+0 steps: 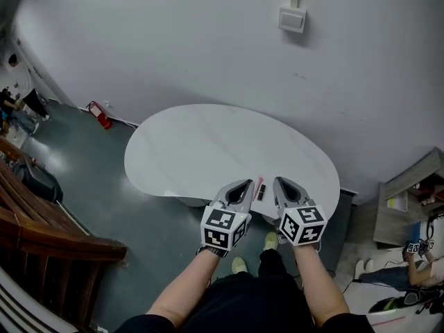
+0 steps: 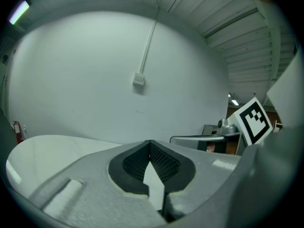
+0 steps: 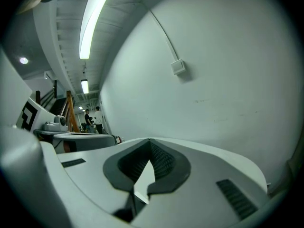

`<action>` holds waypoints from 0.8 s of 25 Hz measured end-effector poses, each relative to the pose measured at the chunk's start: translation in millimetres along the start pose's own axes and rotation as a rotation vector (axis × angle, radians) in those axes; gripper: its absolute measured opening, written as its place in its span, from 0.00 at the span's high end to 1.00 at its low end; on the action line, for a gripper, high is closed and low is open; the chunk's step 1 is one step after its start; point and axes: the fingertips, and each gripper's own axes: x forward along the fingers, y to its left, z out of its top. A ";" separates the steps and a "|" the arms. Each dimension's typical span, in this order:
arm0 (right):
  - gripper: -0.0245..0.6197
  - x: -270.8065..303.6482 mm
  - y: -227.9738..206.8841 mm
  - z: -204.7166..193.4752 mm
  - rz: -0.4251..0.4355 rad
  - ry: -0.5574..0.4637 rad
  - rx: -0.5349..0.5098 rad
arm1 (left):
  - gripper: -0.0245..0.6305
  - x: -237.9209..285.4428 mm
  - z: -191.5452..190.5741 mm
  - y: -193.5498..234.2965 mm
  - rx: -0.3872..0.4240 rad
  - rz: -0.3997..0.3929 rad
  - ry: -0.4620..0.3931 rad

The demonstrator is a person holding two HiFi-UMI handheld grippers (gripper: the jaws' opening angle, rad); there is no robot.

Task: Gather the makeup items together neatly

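Left gripper point(image 1: 244, 184) and right gripper point(image 1: 279, 183), both shut tight and empty, held over the near edge of a white oval table point(image 1: 201, 141).

From the head view, the makeup items, a slim pink stick point(image 1: 258, 186) and a small black piece point(image 1: 261, 193), lie side by side near the table's 5 o'clock rim. The left gripper is at their 9 o'clock and the right gripper at their 3 o'clock, neither touching them. Each gripper's own view shows its ribbed pads meeting at the tips with nothing between. A wall switch box point(image 1: 292, 19) hangs at 12 o'clock.
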 end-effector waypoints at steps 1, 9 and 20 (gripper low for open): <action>0.94 -0.9 0.8 5.0 0.002 -0.008 -0.004 | 0.95 -0.8 3.5 0.1 0.002 0.001 -0.005; 0.94 -7.8 12.0 34.6 0.027 -0.053 -0.042 | 0.95 -8.5 24.6 -7.3 0.022 -0.006 -0.045; 0.94 -7.3 27.5 44.2 0.042 -0.065 -0.077 | 0.95 -17.9 37.5 -4.7 0.023 -0.010 -0.074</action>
